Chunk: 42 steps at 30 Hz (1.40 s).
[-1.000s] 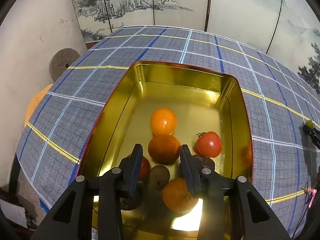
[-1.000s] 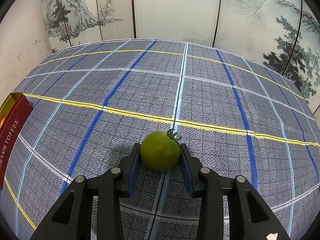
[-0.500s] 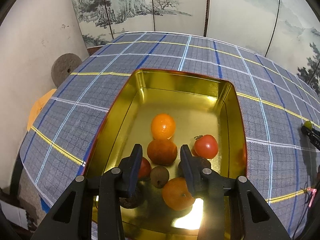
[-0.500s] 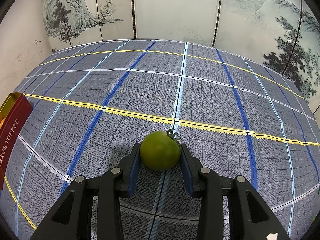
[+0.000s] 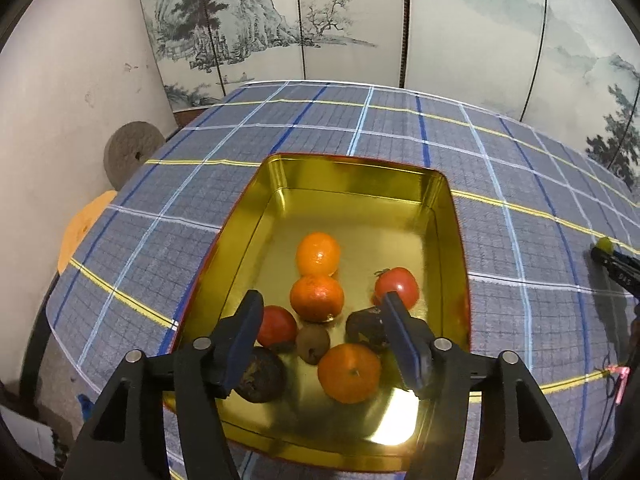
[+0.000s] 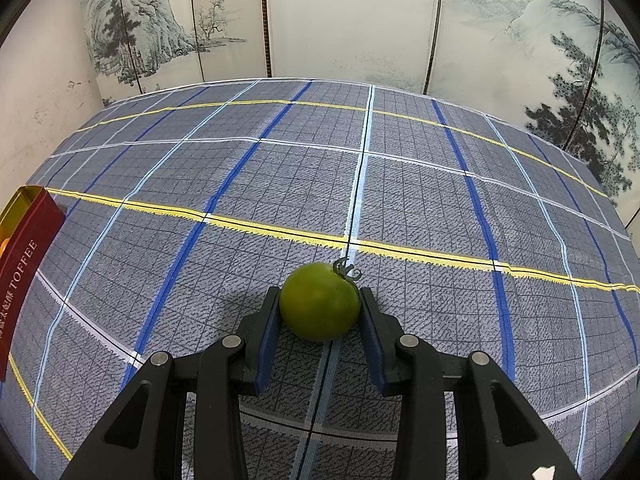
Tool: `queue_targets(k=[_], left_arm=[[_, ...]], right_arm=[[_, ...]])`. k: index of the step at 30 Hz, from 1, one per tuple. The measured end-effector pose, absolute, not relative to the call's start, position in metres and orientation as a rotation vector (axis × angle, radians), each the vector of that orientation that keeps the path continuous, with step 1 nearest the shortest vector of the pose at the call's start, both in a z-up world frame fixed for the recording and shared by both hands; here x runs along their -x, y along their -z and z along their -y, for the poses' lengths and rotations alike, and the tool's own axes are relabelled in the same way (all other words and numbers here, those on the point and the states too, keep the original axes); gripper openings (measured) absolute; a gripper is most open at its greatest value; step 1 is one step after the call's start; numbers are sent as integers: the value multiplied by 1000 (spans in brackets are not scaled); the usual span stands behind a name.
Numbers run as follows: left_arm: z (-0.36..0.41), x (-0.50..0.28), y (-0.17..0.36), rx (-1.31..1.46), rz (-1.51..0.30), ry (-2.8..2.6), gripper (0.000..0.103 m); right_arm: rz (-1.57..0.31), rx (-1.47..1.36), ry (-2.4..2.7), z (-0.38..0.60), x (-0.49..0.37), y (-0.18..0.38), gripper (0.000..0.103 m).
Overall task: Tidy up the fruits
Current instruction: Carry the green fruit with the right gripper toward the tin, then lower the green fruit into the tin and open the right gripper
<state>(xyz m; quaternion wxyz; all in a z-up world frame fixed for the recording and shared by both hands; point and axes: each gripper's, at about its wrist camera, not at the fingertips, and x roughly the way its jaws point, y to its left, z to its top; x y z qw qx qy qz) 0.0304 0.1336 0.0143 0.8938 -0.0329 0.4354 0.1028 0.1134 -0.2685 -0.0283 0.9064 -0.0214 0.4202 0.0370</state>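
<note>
A gold tin (image 5: 356,176) with red outer walls sits on the checked cloth and holds several fruits: oranges (image 5: 318,254), a red tomato (image 5: 398,288) and dark brown fruits (image 5: 312,342). My left gripper (image 5: 324,340) is open and empty, held above the tin's near half. My right gripper (image 6: 319,330) has its jaws against both sides of a green tomato (image 6: 319,306) that rests on the cloth. The tin's red wall (image 6: 24,264), marked TOFFEE, shows at the far left of the right wrist view.
A painted folding screen (image 6: 352,20) stands behind the table. A round stone disc (image 5: 132,152) and an orange object (image 5: 80,232) lie off the table's left edge. The right gripper with the green tomato (image 5: 604,245) shows at the right edge of the left wrist view.
My left gripper has risen and drawn back from the tin, and its jaws have opened wider. The right gripper and green tomato have not moved.
</note>
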Motion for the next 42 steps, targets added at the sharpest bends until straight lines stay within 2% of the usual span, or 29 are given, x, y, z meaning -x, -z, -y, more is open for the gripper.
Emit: queue_targets(k=[4, 22, 42], left_arm=[[-131, -26, -16, 61, -895, -214, 69], [-140, -11, -15, 87, -891, -243, 69], [-159, 5, -17, 120, -891, -288, 69]], right_arm=[[-867, 42, -66, 268, -115, 29, 34], [-843, 51, -153, 224, -103, 9, 34], [-784, 123, -465, 95, -65, -34, 34]])
